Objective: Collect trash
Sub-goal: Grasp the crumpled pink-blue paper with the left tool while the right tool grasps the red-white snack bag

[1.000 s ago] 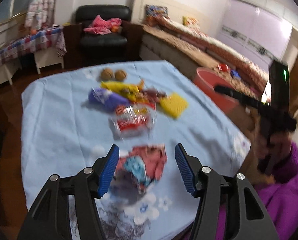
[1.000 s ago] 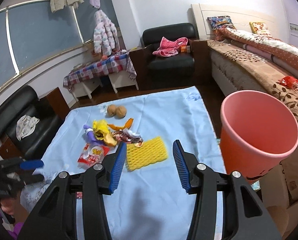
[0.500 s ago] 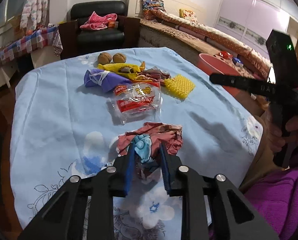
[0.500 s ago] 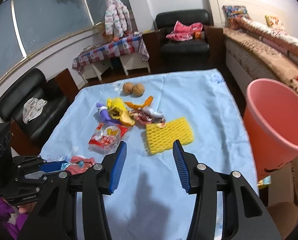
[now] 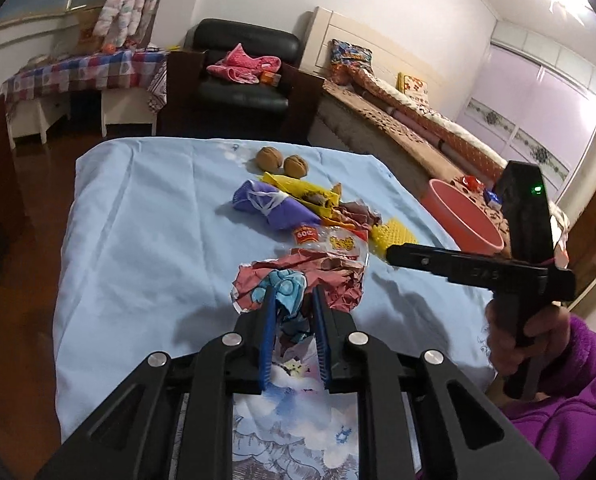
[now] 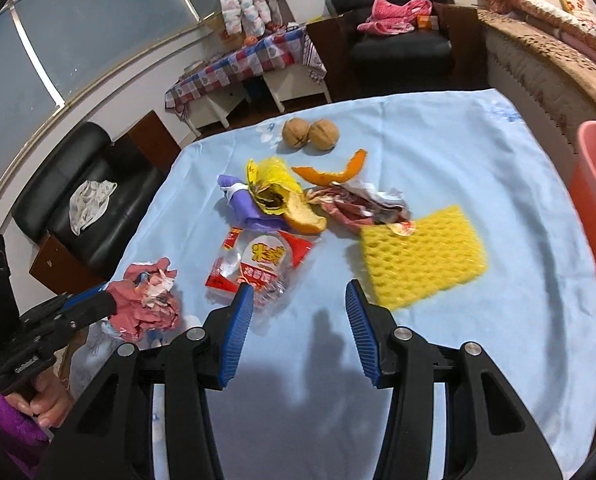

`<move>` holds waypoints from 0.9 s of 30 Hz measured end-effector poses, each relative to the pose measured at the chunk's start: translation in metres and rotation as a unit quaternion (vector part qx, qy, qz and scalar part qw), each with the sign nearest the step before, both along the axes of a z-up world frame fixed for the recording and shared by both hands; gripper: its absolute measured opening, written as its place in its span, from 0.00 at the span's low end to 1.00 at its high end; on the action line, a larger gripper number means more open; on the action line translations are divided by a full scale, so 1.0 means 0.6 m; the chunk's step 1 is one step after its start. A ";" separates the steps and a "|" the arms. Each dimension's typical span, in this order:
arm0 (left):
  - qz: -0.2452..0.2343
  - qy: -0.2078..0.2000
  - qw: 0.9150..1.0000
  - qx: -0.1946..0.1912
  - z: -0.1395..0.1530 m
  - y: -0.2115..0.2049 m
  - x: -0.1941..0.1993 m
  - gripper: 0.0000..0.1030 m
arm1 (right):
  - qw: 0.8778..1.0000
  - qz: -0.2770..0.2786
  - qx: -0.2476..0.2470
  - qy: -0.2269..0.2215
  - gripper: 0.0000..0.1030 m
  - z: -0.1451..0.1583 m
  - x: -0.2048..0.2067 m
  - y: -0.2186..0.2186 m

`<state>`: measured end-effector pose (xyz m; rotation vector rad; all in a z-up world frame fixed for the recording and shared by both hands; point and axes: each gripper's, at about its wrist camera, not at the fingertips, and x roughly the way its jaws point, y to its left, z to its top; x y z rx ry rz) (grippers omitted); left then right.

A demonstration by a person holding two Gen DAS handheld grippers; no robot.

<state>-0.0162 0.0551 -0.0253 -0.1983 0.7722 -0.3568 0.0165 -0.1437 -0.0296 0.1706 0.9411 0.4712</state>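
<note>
A table under a pale blue floral cloth (image 6: 478, 152) fills the middle of the room, and a salmon-pink plastic bucket (image 5: 464, 220) stands off its edge on the person's right, beyond the litter. Down the cloth runs a loose line of rubbish: a yellow foam fruit net (image 6: 420, 256), a clear-and-red printed snack bag (image 6: 257, 266), a purple wrapper (image 5: 267, 204), strips of orange peel (image 6: 330, 170) and two brown walnuts (image 6: 310, 134) at the far end. Nearest the person lies a crumpled pink-and-blue paper wrapper (image 5: 298, 280), and the left gripper (image 5: 292, 304) has just closed on it: its jaws stand narrow, pressing a fold of the wad between the blue pads. The right gripper (image 6: 300, 312) hovers about half open and empty, low over bare cloth, with the snack bag just ahead to its left and the foam net ahead to its right. The bucket lies to the right of the held wad, past the right gripper, so I judge the left hand must carry across.
</note>
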 end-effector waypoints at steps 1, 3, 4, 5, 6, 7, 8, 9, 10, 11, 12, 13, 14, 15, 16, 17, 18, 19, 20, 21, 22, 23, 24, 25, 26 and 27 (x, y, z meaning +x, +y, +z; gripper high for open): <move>0.003 0.000 1.000 -0.001 -0.001 0.003 0.000 0.16 | 1.000 0.002 0.000 0.003 0.47 -0.003 0.005 0.006; 0.005 0.003 1.000 -0.007 -0.004 0.008 0.002 0.16 | 1.000 0.002 0.002 0.011 0.47 -0.009 0.015 0.015; 0.008 0.005 1.000 -0.010 -0.005 0.010 0.003 0.16 | 1.000 -0.001 0.002 0.015 0.47 -0.013 0.019 0.018; 0.010 0.007 1.000 -0.012 -0.008 0.012 0.004 0.16 | 1.000 -0.004 0.004 0.020 0.47 -0.018 0.024 0.021; 0.012 0.009 1.000 -0.014 -0.009 0.013 0.005 0.16 | 1.000 -0.005 0.006 0.024 0.47 -0.021 0.027 0.021; 0.014 0.011 1.000 -0.016 -0.011 0.014 0.007 0.16 | 1.000 -0.007 0.008 0.028 0.47 -0.024 0.031 0.023; 0.015 0.012 1.000 -0.018 -0.013 0.015 0.009 0.16 | 0.999 -0.008 0.009 0.031 0.47 -0.027 0.035 0.024; 0.016 0.013 1.000 -0.018 -0.015 0.015 0.009 0.16 | 0.999 -0.008 0.013 0.033 0.47 -0.029 0.038 0.025; 0.017 0.014 1.000 -0.018 -0.015 0.015 0.011 0.16 | 0.999 -0.008 0.015 0.035 0.47 -0.030 0.040 0.027; 0.018 0.015 1.000 -0.017 -0.017 0.016 0.011 0.16 | 0.999 -0.008 0.017 0.036 0.47 -0.031 0.042 0.029; 0.019 0.016 1.000 -0.017 -0.018 0.015 0.012 0.16 | 0.999 -0.008 0.017 0.036 0.47 -0.032 0.044 0.030; 0.021 0.017 0.999 -0.016 -0.018 0.015 0.013 0.16 | 0.999 -0.009 0.018 0.036 0.47 -0.033 0.045 0.032; 0.022 0.017 0.999 -0.016 -0.019 0.015 0.013 0.16 | 0.999 -0.009 0.019 0.035 0.42 -0.034 0.046 0.032; 0.024 0.017 0.999 -0.017 -0.018 0.015 0.012 0.16 | 0.999 -0.009 0.021 0.033 0.30 -0.034 0.045 0.032; 0.024 0.017 0.999 -0.017 -0.017 0.014 0.012 0.16 | 0.999 -0.007 0.020 0.034 0.26 -0.035 0.046 0.033; 0.024 0.017 0.999 -0.016 -0.017 0.014 0.012 0.16 | 0.999 -0.004 0.020 0.034 0.22 -0.035 0.045 0.033; 0.024 0.017 0.999 -0.016 -0.018 0.015 0.012 0.16 | 0.999 -0.001 0.021 0.032 0.16 -0.034 0.044 0.033; 0.025 0.016 0.999 -0.015 -0.018 0.015 0.013 0.16 | 0.999 0.003 0.021 0.030 0.15 -0.033 0.043 0.033; 0.026 0.015 0.999 -0.014 -0.017 0.014 0.012 0.16 | 0.999 0.006 0.021 0.027 0.13 -0.032 0.040 0.034; 0.027 0.014 0.999 -0.014 -0.016 0.015 0.011 0.16 | 0.999 0.009 0.022 0.022 0.11 -0.028 0.035 0.033; 0.028 0.013 0.999 -0.014 -0.014 0.014 0.010 0.16 | 1.000 0.011 0.023 0.017 0.10 -0.024 0.032 0.032; 0.029 0.011 0.999 -0.014 -0.011 0.012 0.009 0.16 | 1.000 0.012 0.023 0.010 0.10 -0.018 0.028 0.029; 0.029 0.009 0.999 -0.013 -0.009 0.011 0.008 0.16 | 1.000 0.013 0.023 0.004 0.10 -0.012 0.024 0.025; 0.029 0.007 0.999 -0.012 -0.005 0.009 0.007 0.16 | 1.000 0.012 0.021 -0.004 0.10 -0.005 0.020 0.022; 0.029 0.004 0.999 -0.012 0.000 0.007 0.006 0.16 | 1.000 0.011 0.018 -0.017 0.10 0.005 0.014 0.018; 0.029 0.001 0.999 -0.013 0.004 0.004 0.006 0.16 | 0.999 0.010 0.016 -0.026 0.09 0.013 0.009 0.013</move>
